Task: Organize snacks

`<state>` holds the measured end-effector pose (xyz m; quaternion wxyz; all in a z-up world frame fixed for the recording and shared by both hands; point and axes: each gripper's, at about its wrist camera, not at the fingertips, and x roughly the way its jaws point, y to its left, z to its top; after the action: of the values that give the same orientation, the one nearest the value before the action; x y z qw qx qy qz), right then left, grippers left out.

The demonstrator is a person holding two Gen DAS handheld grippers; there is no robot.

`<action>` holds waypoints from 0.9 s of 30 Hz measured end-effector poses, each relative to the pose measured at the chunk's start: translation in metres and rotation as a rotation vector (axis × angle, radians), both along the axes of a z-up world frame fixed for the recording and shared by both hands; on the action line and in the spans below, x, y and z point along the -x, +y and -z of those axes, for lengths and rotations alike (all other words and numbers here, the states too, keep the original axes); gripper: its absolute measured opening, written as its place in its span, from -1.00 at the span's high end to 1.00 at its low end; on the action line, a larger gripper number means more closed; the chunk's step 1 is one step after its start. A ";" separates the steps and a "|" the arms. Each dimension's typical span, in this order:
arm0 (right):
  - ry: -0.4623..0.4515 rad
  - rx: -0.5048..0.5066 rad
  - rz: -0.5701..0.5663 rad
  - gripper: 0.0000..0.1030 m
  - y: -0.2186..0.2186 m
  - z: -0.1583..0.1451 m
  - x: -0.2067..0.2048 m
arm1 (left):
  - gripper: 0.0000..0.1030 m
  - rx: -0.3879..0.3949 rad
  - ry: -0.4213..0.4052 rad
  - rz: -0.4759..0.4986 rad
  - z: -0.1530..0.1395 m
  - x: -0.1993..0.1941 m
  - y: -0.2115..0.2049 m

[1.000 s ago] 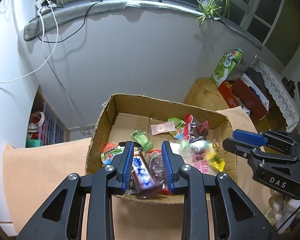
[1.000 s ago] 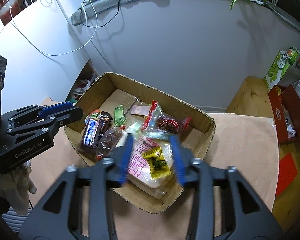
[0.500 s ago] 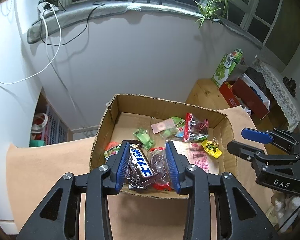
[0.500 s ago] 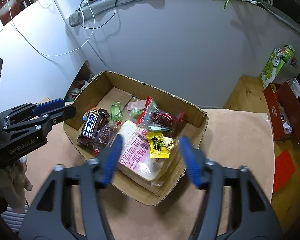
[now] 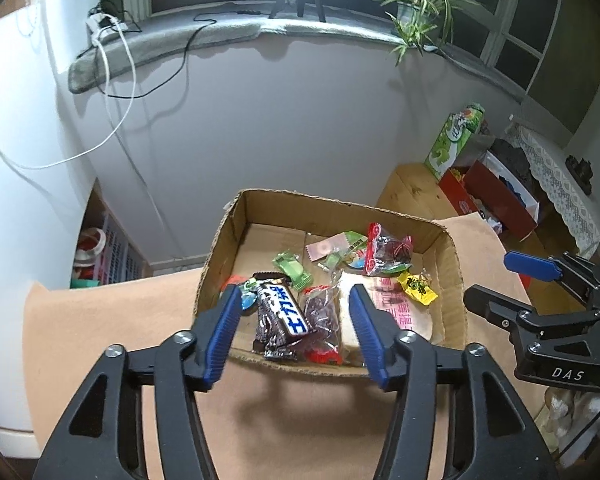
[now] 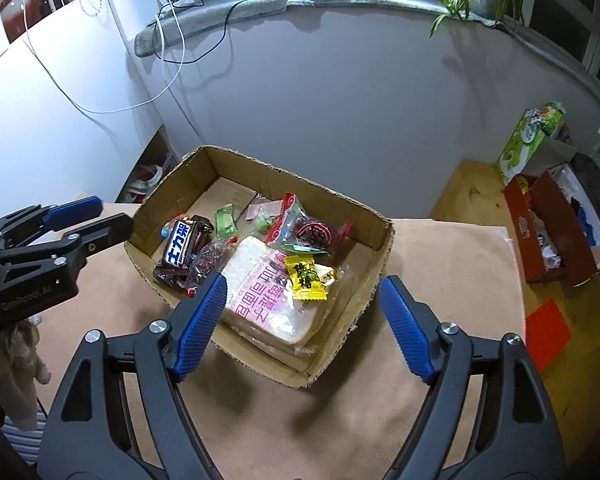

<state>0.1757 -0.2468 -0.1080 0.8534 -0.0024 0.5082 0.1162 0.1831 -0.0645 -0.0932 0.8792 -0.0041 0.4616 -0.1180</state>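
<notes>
While both grippers hang released, the snacks lie boxed.
With left gripper and right gripper just spread empty over the cardboard box, its rim could be snagged.

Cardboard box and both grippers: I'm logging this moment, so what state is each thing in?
cardboard box: open-topped, upright, snacks inside.
chocolate bar: lying in the box, free of the jaws.
bread packet: flat in the box.
yellow candy: on top of the bread packet.
left gripper: jaws just opening, nothing held.
right gripper: jaws just opening, nothing held.
</notes>
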 end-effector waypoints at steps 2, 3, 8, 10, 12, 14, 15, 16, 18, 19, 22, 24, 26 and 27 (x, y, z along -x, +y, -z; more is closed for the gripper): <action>-0.019 0.001 0.007 -0.79 0.000 -0.007 0.006 | -0.12 0.010 0.000 -0.017 -0.003 0.006 0.004; -0.028 0.004 0.011 -0.79 0.001 -0.011 0.009 | -0.13 0.014 -0.001 -0.021 -0.004 0.009 0.005; -0.062 0.046 0.030 -0.79 0.005 -0.026 0.021 | -0.13 0.013 -0.017 -0.044 -0.014 0.028 0.012; -0.070 0.049 0.038 -0.79 0.006 -0.031 0.026 | -0.13 0.010 -0.025 -0.053 -0.017 0.035 0.014; -0.079 0.048 0.051 -0.79 0.007 -0.035 0.032 | -0.14 0.010 -0.031 -0.068 -0.021 0.042 0.017; -0.088 0.050 0.062 -0.79 0.008 -0.040 0.037 | -0.14 0.018 -0.036 -0.092 -0.026 0.049 0.021; -0.095 0.049 0.070 -0.79 0.007 -0.043 0.041 | -0.14 0.025 -0.039 -0.104 -0.029 0.053 0.024; -0.099 0.047 0.075 -0.79 0.007 -0.045 0.043 | -0.14 0.030 -0.043 -0.115 -0.031 0.057 0.026; -0.105 0.035 0.082 -0.79 0.006 -0.049 0.049 | -0.14 0.031 -0.053 -0.135 -0.036 0.064 0.030; -0.107 0.028 0.083 -0.79 0.006 -0.052 0.051 | -0.14 0.027 -0.059 -0.141 -0.039 0.067 0.031; -0.121 0.032 0.079 -0.79 0.008 -0.058 0.057 | -0.14 0.028 -0.068 -0.146 -0.045 0.074 0.034; -0.133 0.039 0.076 -0.79 0.010 -0.061 0.059 | -0.14 0.032 -0.070 -0.146 -0.048 0.078 0.035; -0.136 0.041 0.071 -0.79 0.012 -0.063 0.060 | -0.14 0.036 -0.072 -0.147 -0.050 0.081 0.035; -0.139 0.041 0.071 -0.79 0.012 -0.064 0.060 | -0.14 0.035 -0.075 -0.147 -0.051 0.082 0.035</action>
<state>0.1156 -0.2345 -0.0437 0.8899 -0.0099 0.4499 0.0749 0.1016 -0.0300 -0.0417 0.9020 -0.0491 0.4246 -0.0612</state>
